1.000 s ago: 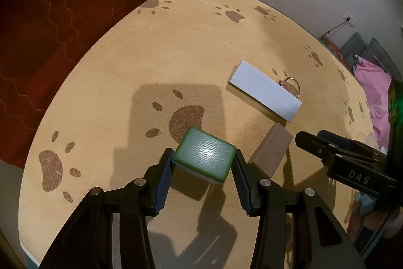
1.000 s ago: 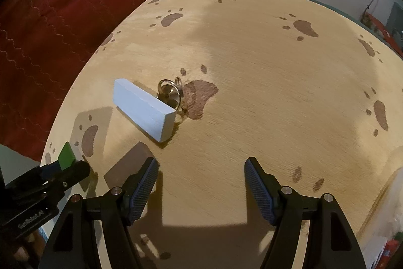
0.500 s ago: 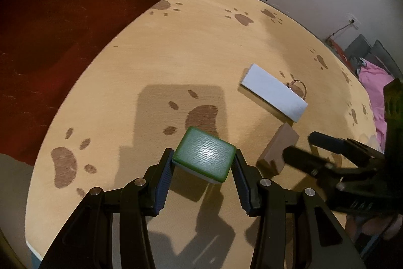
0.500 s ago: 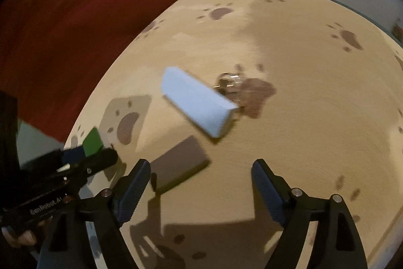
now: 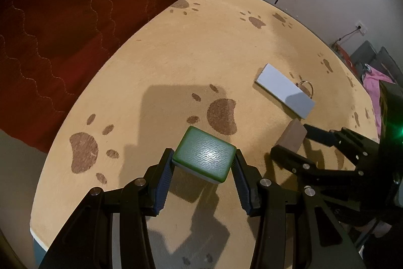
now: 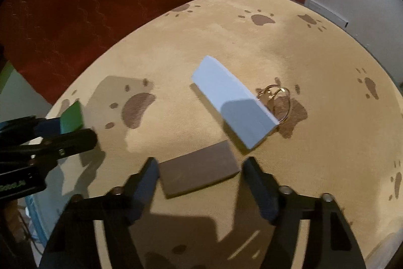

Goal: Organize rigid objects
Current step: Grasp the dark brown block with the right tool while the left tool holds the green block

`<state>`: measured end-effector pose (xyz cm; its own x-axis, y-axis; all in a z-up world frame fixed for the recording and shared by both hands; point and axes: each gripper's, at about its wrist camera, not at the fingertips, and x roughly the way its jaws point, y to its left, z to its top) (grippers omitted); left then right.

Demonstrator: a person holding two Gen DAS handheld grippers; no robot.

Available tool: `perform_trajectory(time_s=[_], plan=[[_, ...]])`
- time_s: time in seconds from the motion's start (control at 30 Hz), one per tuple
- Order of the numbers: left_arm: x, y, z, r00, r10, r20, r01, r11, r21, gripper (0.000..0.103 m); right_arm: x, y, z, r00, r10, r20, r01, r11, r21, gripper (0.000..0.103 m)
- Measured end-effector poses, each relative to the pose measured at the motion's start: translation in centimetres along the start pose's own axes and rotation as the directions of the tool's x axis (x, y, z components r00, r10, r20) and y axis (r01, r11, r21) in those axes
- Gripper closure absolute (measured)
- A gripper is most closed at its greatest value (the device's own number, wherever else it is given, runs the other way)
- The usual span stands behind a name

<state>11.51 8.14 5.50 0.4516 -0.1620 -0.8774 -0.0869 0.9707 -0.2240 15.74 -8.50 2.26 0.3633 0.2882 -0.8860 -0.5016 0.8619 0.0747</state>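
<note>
Right wrist view: right gripper [image 6: 200,179] now spread around brown block [image 6: 199,173], closer than 1 second back; left gripper [image 5: 204,163] clamping green tile [image 5: 205,154].

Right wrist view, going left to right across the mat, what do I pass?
Left gripper holding the green box → brown block, between the open right gripper's fingers → white box → metal key ring.
</note>
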Motion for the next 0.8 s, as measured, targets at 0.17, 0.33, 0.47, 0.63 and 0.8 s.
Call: perform_trajectory(time_s=[0.17, 0.33, 0.47, 0.63, 0.8], plan=[[-0.3, -0.6, -0.1, 1.0, -0.011, -0.002, 0.011, 1.0, 0.009, 0.056, -0.7, 0.1, -0.7, 1.0, -0.014, -0.014, 0.014, 1.0, 0.008, 0.035], [-0.7, -2.2, -0.7, 1.0, -0.022, -0.009, 0.022, 0.999, 0.044, 0.056, -3.2, 0.0, -2.6, 0.999, -0.034, -0.009, 0.034, 0.999, 0.031, 0.035], [-1.5, -3.7, -1.3, 1.0, -0.028, -0.01, 0.029, 0.998, 0.061, 0.056, -5.5, -1.0, -4.2, 0.999, -0.053, 0.004, 0.052, 0.996, 0.075, 0.035], [-2.8, -6.8, -2.7, 1.0, -0.026, 0.008, 0.026, 0.996, 0.09, 0.056, -8.7, -3.4, -6.1, 0.996, -0.081, 0.039, 0.075, 0.988, 0.138, 0.035], [-4.3, -10.5, -4.5, 0.999, -0.034, 0.02, 0.032, 0.995, 0.091, 0.056, -12.8, -7.3, -8.4, 0.99, -0.122, 0.072, 0.107, 0.976, 0.189, 0.035]])
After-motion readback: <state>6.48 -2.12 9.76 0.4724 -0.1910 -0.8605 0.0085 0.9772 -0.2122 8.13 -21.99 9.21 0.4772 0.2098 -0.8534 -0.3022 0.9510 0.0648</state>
